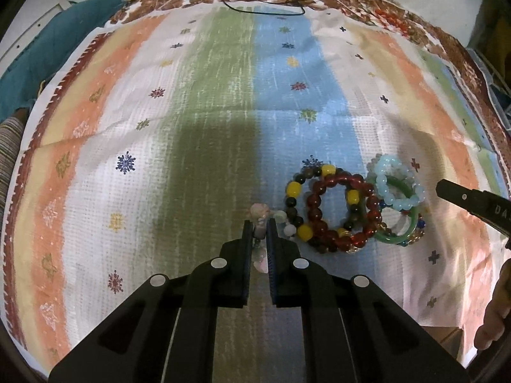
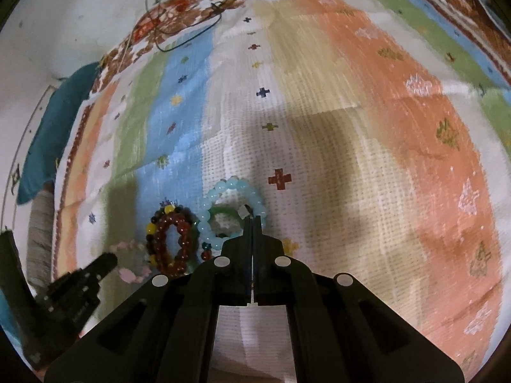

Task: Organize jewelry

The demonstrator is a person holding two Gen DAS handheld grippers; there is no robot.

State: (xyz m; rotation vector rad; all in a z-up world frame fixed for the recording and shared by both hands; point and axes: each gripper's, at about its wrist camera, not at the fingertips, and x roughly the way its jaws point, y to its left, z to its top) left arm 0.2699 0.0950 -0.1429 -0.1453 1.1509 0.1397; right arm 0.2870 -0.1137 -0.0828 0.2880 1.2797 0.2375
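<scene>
Several bead bracelets lie bunched on the striped cloth (image 1: 223, 102). My left gripper (image 1: 259, 226) is shut on a pale pink and white bead bracelet (image 1: 260, 211), also seen in the right wrist view (image 2: 129, 274). To its right lie a yellow and dark bead bracelet (image 1: 293, 191), a dark red bead bracelet (image 1: 338, 210), a light blue bead bracelet (image 1: 397, 180) and a green bangle (image 1: 396, 239). My right gripper (image 2: 252, 220) is shut and empty, its tips at the edge of the light blue bracelet (image 2: 234, 188) and green bangle (image 2: 223, 214).
A thin black cord (image 1: 271, 0) lies at the cloth's far edge. A teal cloth (image 1: 38, 57) sits at the far left. A hand (image 1: 495, 316) shows at the right edge of the left wrist view.
</scene>
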